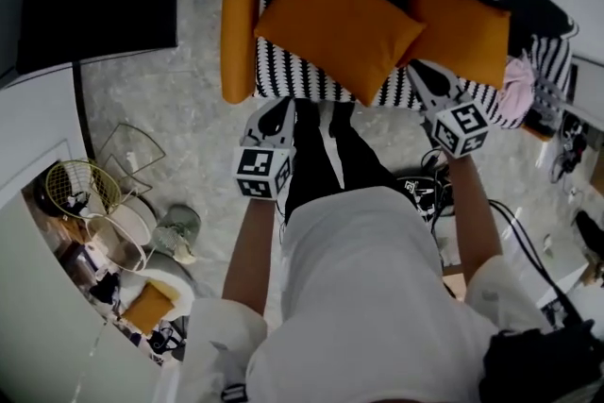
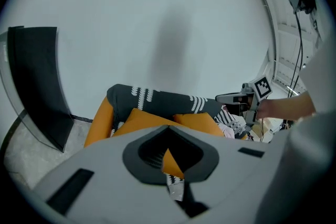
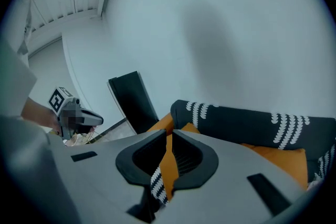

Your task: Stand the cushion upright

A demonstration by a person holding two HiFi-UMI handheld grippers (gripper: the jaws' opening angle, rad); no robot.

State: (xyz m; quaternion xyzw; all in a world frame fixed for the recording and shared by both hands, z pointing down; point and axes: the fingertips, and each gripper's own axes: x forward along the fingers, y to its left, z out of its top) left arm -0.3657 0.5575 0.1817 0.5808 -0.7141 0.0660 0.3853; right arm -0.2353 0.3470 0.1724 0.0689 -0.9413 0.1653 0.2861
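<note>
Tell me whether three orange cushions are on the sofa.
No: the sofa holds only two, a left orange cushion and a right orange cushion.

Orange cushion [image 1: 340, 24] looking like soft matt cloth, striped throw [image 1: 283, 75] appearing knitted and rough, floor [image 1: 160, 99] showing smooth speckled stone

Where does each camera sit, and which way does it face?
Head view: on the person's head, facing steeply down at the sofa, left cushion and right cushion; torso, legs, left gripper and right gripper show.
Left gripper view: rides the left gripper, faces along its shut jaws to the sofa; the right gripper shows at right.
Right gripper view: rides the right gripper, faces along its shut jaws to the sofa; the left gripper shows at left.
Shared: both gripper views see the sofa's dark throw.
</note>
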